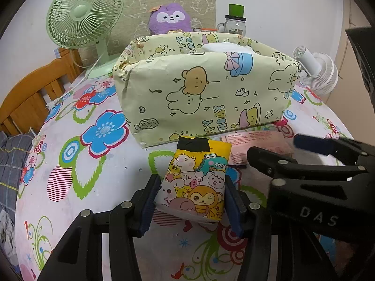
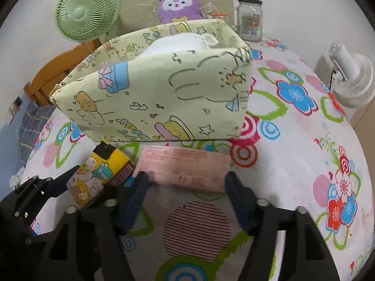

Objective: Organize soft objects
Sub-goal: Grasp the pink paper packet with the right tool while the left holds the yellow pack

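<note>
The left gripper (image 1: 192, 196) is clamped on a yellow cartoon tissue pack (image 1: 195, 180), its blue pads pressing both long sides, the pack low on the flowered tablecloth (image 1: 70, 187) with its black-taped end pointing to 12 o'clock. The right gripper (image 2: 185, 196) stands wide; a pink tissue pack (image 2: 185, 168) lies flat between and just ahead of its fingertips, and whether the left pad touches the pack's corner I cannot tell. The two packs sit side by side, touching or nearly so, the pink one at 3 o'clock of the yellow. Directly at 12 o'clock of both, close in front, the pale yellow fabric bin (image 1: 201, 93) blocks the way, with a white soft bundle (image 2: 182, 44) inside. Beyond it, against the wall: a purple plush toy (image 1: 170, 18), a glass jar with a green lid (image 1: 234, 21), a green fan (image 1: 82, 14) at 11 o'clock, and a white fan (image 1: 318, 70) at 2 o'clock.
</note>
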{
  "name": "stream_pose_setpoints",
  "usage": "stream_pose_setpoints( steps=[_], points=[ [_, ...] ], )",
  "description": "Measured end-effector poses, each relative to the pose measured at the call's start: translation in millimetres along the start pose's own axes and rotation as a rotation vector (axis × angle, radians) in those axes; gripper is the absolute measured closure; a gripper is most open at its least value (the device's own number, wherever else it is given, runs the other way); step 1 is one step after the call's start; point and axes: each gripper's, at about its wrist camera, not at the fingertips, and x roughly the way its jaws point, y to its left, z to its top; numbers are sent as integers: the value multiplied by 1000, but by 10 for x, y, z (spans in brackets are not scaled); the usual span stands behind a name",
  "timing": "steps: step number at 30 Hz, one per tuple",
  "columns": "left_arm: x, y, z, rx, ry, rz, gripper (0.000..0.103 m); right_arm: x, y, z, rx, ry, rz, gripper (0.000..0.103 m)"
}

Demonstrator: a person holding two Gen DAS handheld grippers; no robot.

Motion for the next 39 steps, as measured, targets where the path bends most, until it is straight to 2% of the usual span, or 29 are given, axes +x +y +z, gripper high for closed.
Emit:
stream_pose_setpoints(
  steps=[3, 10, 17, 22, 27, 29, 39],
  points=[
    [-1, 21, -2, -5, -2, 9, 49, 3, 42, 17, -26, -19, -42, 18],
    [3, 169, 3, -24, -6, 44, 49, 130, 113, 71, -34, 18, -24, 18],
    [32, 170, -7, -12, -3, 24, 49, 240, 238, 123, -37, 26, -62, 9],
    [62, 189, -11, -16, 4, 11, 49, 329, 303, 139, -28, 14, -104, 8],
    [73, 185, 2, -18, 2, 3, 49, 323, 247, 117, -19, 0, -107, 15],
    [74, 163, 7, -16, 2, -3, 49, 292, 253, 110, -25, -10, -94, 21],
    [5, 47, 27, -4, -9, -18, 49, 130, 211, 65, -31, -36, -49, 29]
  ],
)
